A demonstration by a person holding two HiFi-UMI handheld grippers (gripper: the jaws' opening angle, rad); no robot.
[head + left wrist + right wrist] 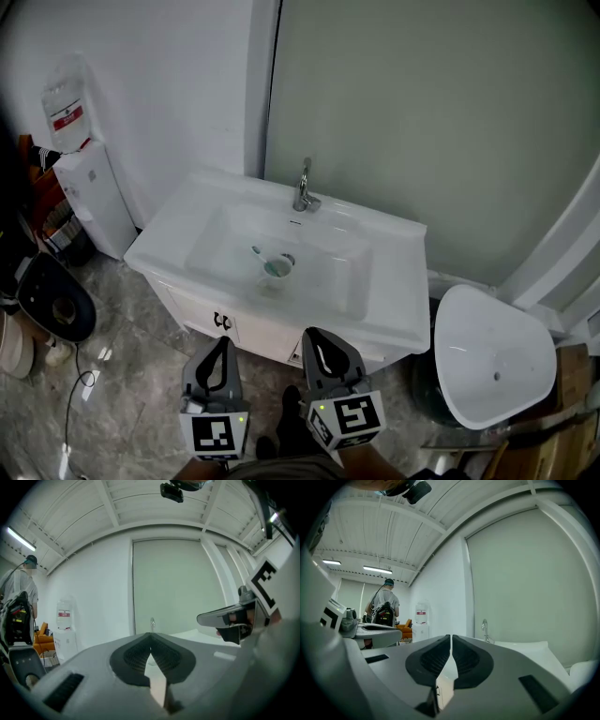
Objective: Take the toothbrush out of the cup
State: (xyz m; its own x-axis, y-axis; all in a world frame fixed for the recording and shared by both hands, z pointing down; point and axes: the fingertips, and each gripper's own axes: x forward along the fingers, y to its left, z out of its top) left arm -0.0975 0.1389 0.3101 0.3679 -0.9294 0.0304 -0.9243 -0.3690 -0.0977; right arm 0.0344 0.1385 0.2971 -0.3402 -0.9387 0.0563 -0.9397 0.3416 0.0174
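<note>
Sink [216, 234] dead ahead, white, set in a white surface [394, 309] against the wall. The cup [276, 269] stands in the basin near the drain, below the tap [303, 187]. The brush [258, 253] is in the cup, leaning up and to the left. Nothing lies between my tongs and the basin but the front edge of the surface.

On the left is a water cooler [89, 197]. Its bottle carries a red label [67, 117], too small for me to read. On the floor beside it are a black seat [56, 300] and a cable [80, 394]. On the right is a white moulded shell [487, 356]; what it is I cannot tell. A person with a backpack [386, 604] stands far off, back turned.

Left tongs [223, 342] and right tongs [323, 336] sit side by side, low in front of the cabinet, both pointing level at the sink and well short of the cup. Both are pressed together with nothing between the pads. The cubes show only black-and-white squares, no words.
</note>
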